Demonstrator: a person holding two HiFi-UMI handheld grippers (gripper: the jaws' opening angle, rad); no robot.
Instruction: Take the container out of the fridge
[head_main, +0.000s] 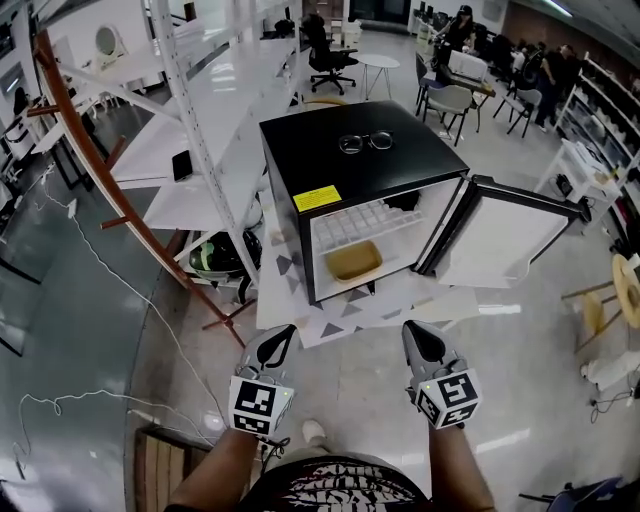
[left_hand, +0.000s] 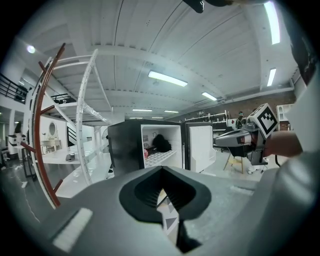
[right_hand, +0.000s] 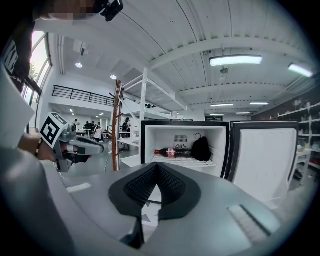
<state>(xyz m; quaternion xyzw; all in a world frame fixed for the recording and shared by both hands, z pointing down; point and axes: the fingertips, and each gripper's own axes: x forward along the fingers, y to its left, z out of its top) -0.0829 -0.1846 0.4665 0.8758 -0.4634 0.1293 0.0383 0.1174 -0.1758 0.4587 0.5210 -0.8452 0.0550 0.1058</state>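
the black mini fridge (head_main: 360, 150) stands on a white platform (head_main: 278, 290) printed with grey triangles, its door (head_main: 505, 240) swung wide open to the right in the head view. the container (head_main: 353, 260), a shallow tan tub, sits on the fridge floor under the wire shelf (head_main: 355, 222), toward the left side of the compartment, with nothing touching it. neither gripper view shows it, since each gripper's own body covers the lower part of the fridge. on the wire shelf, the right gripper view shows 1 bottle (right_hand: 172, 152) with a red label lying on its side and a black lump (right_hand: 201, 149) just beside it at the right. a pair of glasses (head_main: 365, 142) lies on the fridge top, and a yellow label (head_main: 316, 198) is stuck on its front edge.

both grippers are held low in front of the fridge, well apart from it and pointing at the opening. the left gripper (head_main: 283, 334) has its jaws clenched together at the tips, with nothing between them. the right gripper (head_main: 414, 330) is likewise clenched and empty. a white shelving rack (head_main: 200, 130) stands to the left of the fridge.
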